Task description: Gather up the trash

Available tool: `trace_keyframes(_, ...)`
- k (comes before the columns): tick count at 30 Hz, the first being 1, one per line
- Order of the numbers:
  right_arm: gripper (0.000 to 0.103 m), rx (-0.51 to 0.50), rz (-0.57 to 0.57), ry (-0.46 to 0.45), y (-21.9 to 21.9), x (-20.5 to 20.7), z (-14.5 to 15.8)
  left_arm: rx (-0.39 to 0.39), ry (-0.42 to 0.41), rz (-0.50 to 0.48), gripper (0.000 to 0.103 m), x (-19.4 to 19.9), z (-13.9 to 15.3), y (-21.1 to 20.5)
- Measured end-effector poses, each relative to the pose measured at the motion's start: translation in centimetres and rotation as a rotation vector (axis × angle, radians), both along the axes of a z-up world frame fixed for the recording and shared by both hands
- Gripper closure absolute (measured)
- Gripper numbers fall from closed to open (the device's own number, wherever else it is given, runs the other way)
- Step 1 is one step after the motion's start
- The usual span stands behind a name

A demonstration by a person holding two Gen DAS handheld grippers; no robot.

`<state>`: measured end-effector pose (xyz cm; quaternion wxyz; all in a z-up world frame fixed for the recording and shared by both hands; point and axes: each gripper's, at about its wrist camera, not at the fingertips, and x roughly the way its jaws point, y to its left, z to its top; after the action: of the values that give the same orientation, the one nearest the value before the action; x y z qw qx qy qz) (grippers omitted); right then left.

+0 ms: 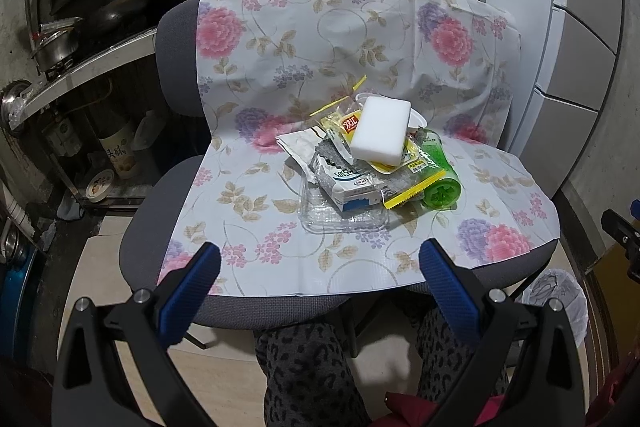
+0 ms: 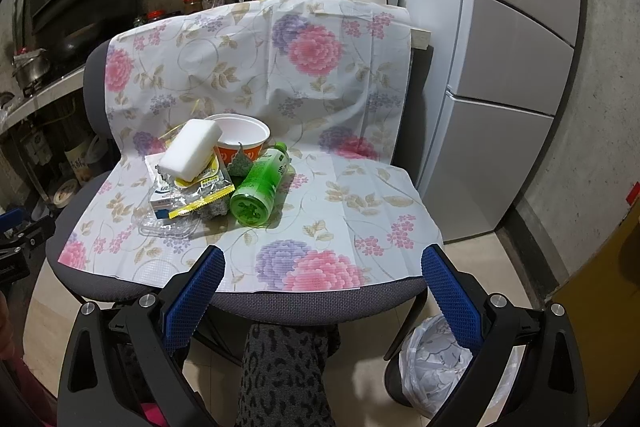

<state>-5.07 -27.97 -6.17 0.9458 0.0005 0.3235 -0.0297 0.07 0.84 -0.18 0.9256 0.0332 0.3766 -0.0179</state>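
Both claws, left claw (image 1: 320,259) and right claw (image 2: 323,263), released before the trash pile (image 1: 372,155), apparently untouched.

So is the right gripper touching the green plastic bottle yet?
Apart. The right wrist view shows the right gripper open, floral cloth bare between it and the green plastic bottle.

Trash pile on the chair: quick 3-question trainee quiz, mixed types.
1. True or false: the white rectangular foam block lies on top of the pile.
2. The green plastic bottle is: A upright, B on its side, C in the bag-lined trash bin.
3. Fill in: both the left gripper and the right gripper are ____.

Key: 1 true; 2 B; 3 open.
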Motion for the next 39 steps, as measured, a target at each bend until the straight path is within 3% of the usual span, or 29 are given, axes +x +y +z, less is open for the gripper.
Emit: trace_keyframes(39, 0.006, -0.002, -0.004, 0.002, 0.22, 0.05, 0.12, -0.002, -0.006, 0.001, 0.007, -0.19, 0.11, 0.11)
